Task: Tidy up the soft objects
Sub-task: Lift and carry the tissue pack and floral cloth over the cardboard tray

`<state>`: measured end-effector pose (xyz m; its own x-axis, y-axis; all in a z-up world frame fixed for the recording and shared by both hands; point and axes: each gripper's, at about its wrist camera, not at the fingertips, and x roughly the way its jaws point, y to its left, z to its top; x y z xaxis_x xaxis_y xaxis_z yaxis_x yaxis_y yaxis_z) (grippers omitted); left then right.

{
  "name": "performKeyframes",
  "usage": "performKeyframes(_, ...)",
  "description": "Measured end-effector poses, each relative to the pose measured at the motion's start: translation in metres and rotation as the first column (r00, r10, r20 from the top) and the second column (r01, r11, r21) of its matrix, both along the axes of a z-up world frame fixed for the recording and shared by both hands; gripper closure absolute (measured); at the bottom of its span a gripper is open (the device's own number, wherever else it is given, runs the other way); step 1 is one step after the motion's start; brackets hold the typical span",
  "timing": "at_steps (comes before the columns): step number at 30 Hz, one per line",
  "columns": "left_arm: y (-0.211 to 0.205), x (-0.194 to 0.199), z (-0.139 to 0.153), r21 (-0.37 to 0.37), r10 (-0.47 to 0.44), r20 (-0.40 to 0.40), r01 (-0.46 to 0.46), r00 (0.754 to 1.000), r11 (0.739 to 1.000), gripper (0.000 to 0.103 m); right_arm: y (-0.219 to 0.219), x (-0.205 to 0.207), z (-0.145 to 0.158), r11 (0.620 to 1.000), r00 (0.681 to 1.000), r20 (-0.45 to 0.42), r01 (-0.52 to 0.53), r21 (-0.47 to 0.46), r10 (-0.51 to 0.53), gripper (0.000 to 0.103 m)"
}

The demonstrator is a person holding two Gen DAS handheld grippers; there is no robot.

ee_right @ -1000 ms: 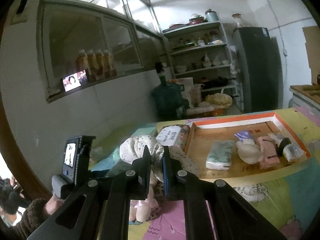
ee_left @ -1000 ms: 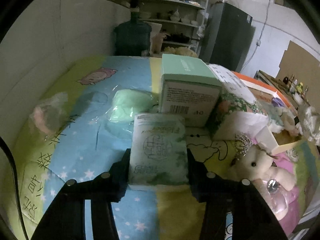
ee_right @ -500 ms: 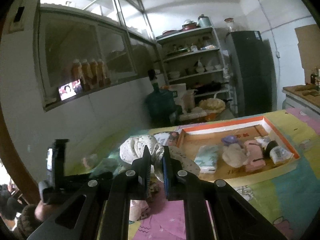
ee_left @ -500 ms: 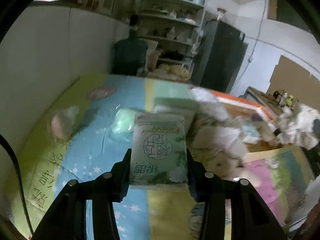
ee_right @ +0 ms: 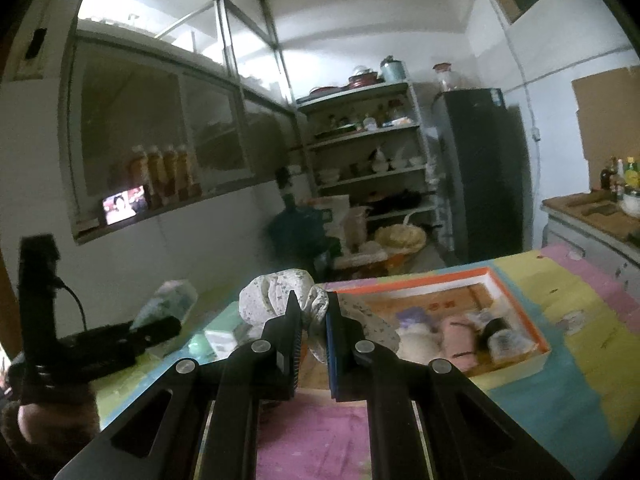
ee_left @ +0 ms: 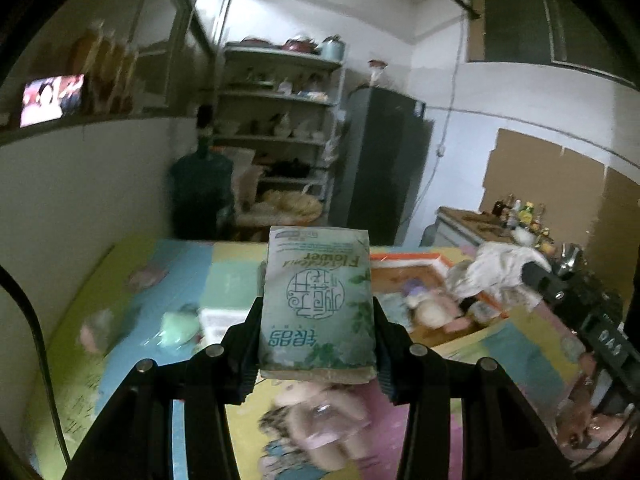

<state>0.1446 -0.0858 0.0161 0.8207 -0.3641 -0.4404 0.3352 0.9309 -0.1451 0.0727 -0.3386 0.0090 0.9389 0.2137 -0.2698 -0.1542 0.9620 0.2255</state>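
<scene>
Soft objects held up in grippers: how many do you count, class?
2. A green tissue pack is clamped in the left gripper. A speckled white cloth is pinched in the right gripper, beside the orange-rimmed box. None seems hidden.

A tissue pack (ee_left: 318,306) sits between the left gripper's (ee_left: 318,344) fingers, above the table (ee_left: 132,320). Behind it to the right lies a tray (ee_right: 516,344) holding soft items. A shelf unit (ee_right: 368,160) stands beyond, with a fridge (ee_right: 484,168) to its right.

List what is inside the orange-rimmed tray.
In the tray lie a rolled pink cloth, a cream plush, something purple and a dark-capped wrapped item. The speckled cloth pinched in the right gripper covers the tray's left part.
</scene>
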Motion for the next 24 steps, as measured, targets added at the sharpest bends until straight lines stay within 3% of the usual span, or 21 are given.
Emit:
performKeyframes(6, -0.036, 0.001, 0.006, -0.044, -0.041, 0.009, 0.041, 0.999, 0.998, 0.055, -0.026, -0.006, 0.001, 0.999, 0.999, 0.004, 0.054, -0.003, -0.054, 0.092)
performKeyframes(24, -0.139, 0.034, -0.034, 0.007, -0.11, -0.084, 0.111, 0.99, 0.994, 0.055, -0.107, 0.012, -0.014, 0.988, 0.987, -0.028, 0.156, 0.006, -0.155, 0.092)
